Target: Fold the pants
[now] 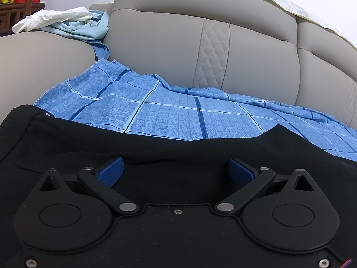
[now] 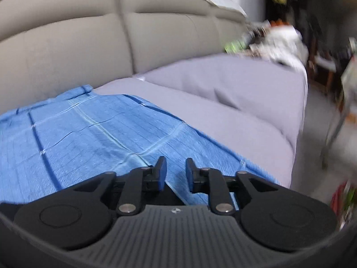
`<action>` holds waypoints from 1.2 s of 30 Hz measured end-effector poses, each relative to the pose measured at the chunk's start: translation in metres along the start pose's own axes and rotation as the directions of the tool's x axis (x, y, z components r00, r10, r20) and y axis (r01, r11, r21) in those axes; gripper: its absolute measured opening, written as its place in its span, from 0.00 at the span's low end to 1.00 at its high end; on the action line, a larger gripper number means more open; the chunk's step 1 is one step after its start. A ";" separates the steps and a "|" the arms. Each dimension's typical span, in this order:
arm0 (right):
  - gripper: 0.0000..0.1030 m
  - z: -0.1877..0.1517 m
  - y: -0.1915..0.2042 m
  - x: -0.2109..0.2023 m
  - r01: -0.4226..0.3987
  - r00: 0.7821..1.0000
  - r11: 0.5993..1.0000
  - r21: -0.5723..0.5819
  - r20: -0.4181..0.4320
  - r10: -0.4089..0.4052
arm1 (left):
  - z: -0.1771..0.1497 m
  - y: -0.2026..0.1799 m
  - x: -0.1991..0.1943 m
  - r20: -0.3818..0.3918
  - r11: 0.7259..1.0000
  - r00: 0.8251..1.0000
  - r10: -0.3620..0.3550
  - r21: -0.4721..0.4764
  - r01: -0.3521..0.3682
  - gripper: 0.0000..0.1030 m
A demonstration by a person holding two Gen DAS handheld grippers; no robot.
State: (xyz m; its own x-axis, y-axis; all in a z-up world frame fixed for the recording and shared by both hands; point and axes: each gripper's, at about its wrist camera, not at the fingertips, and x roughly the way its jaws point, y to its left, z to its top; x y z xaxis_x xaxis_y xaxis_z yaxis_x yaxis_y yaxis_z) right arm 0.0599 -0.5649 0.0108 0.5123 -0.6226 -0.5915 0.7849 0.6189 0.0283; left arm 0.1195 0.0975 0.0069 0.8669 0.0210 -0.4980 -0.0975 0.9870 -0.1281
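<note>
**Black pants on the blue sheet, both claws free**

A grey sofa [image 1: 160, 51] fills both views, its padded back rising behind the seat (one panel carries a quilted diamond strip). Spread over the seat is a blue checked sheet [image 1: 169, 116], lying fairly flat with small wrinkles along its far edge. In the right wrist view the sheet ends at a straight edge, with bare grey cushion [image 2: 234, 111] beyond it.

The pants [image 1: 156, 154] lie on the sheet's near part, directly under and ahead of the left claw. Their far edge runs unevenly across the sheet, and a seam shows at the left.

On the sofa arm at far left sits a light blue cloth [image 1: 89, 26] with a white paper towel [image 1: 49, 17] on top.

The left claw [image 1: 176, 169] is spread wide above the pants, blue pads apart, gripping nothing. The right claw [image 2: 176, 172] is narrowly parted, a slim gap between its pads, hanging over the sheet and holding nothing (its background is blurred).
</note>
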 end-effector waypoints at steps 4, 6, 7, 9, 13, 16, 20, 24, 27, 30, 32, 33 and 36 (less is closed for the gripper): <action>0.82 -0.004 -0.005 -0.022 -0.059 0.995 0.998 0.011 0.085 0.058 | 0.008 0.002 -0.016 0.045 0.997 0.999 -0.004 -0.083 0.007 0.85; 0.84 -0.006 0.000 -0.035 -0.069 0.992 0.996 -0.056 0.101 0.074 | 0.020 0.003 -0.035 0.116 0.987 0.988 -0.102 -0.114 0.116 0.86; 0.86 -0.008 0.001 -0.044 -0.083 0.990 0.992 -0.091 0.108 0.093 | 0.027 -0.002 -0.044 0.137 0.985 0.982 -0.126 -0.098 0.140 0.86; 0.88 -0.015 0.011 -0.059 -0.121 0.984 0.981 -0.153 0.113 0.139 | 0.034 -0.017 -0.054 0.127 0.979 0.973 -0.194 -0.031 0.199 0.86; 0.89 -0.027 0.030 -0.068 -0.150 0.983 0.966 -0.212 0.068 0.168 | 0.029 -0.061 -0.053 -0.021 0.932 0.935 -0.354 0.077 0.355 0.75; 0.89 -0.039 0.038 -0.071 -0.158 0.986 0.964 -0.213 0.014 0.164 | 0.017 -0.096 -0.037 -0.096 0.914 0.927 -0.362 0.157 0.373 0.58; 0.89 -0.060 0.048 -0.064 -0.128 0.992 0.955 -0.269 -0.036 0.122 | 0.014 -0.113 0.006 -0.162 0.947 0.954 -0.252 0.159 0.278 0.44; 0.89 -0.062 0.046 -0.055 -0.129 0.992 0.959 -0.251 -0.038 0.124 | 0.017 -0.114 0.036 -0.120 0.967 0.972 -0.202 0.130 0.217 0.43; 0.89 -0.055 0.034 -0.038 -0.183 0.982 0.973 -0.138 -0.070 0.175 | 0.016 -0.124 0.050 -0.080 0.971 0.984 -0.157 0.170 0.169 0.43; 0.70 -0.046 0.025 -0.027 -0.223 0.974 0.970 -0.097 -0.055 0.218 | 0.015 -0.128 0.063 -0.051 0.972 0.990 -0.134 0.188 0.142 0.44; 0.45 -0.041 0.021 -0.023 -0.217 0.976 0.971 -0.099 -0.041 0.214 | 0.020 -0.123 0.070 -0.059 0.979 0.989 -0.137 0.141 0.144 0.44; 0.24 -0.037 0.017 -0.020 -0.201 0.979 0.975 -0.094 -0.038 0.198 | 0.022 -0.121 0.071 -0.060 0.982 0.989 -0.138 0.123 0.145 0.44; 0.12 -0.028 0.001 -0.013 -0.248 0.968 0.968 -0.035 -0.041 0.247 | 0.026 -0.119 0.075 -0.062 0.987 0.992 -0.112 0.112 0.118 0.44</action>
State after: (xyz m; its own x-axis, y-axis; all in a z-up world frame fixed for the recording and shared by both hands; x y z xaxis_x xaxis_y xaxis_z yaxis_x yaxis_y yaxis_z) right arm 0.0438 -0.5428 -0.0040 0.6755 -0.4306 -0.5985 0.6207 0.7703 0.1464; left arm 0.2089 -0.0147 0.0066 0.8406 -0.0992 -0.5325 0.0609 0.9942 -0.0890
